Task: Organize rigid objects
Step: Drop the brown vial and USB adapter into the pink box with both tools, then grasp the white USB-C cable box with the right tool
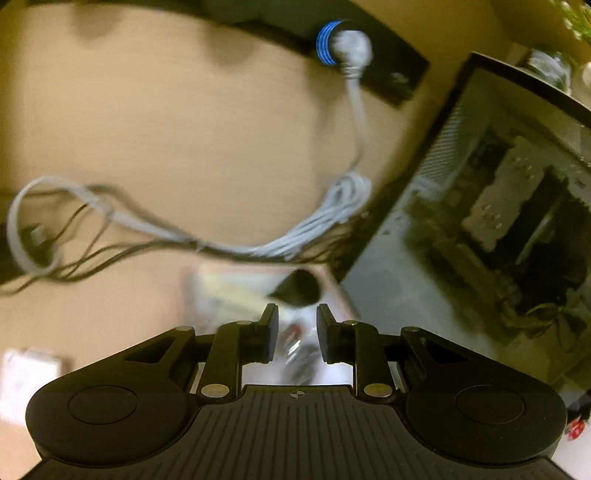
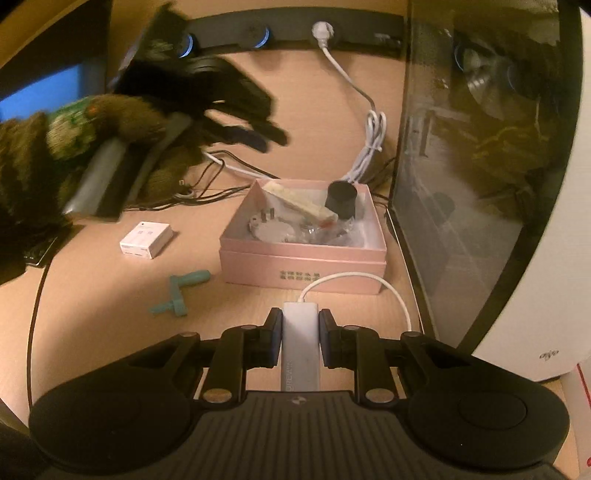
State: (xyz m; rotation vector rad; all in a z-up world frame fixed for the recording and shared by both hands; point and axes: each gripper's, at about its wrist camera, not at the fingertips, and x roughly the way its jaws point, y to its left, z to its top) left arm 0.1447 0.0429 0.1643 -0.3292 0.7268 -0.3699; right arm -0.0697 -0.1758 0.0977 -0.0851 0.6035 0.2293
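A pink open box sits mid-desk with a black cylinder, a white stick and small metal parts inside. My right gripper is shut on a silver USB hub with a white cable, just in front of the box. My left gripper is open and empty, hovering above the box, with the black cylinder just beyond its fingertips. In the right wrist view the left gripper is a dark blur above the desk to the box's left.
A teal crank-shaped part and a small white box lie on the desk left of the pink box. A glass-sided PC case stands to the right. A bundled white cable runs to a socket strip at the back.
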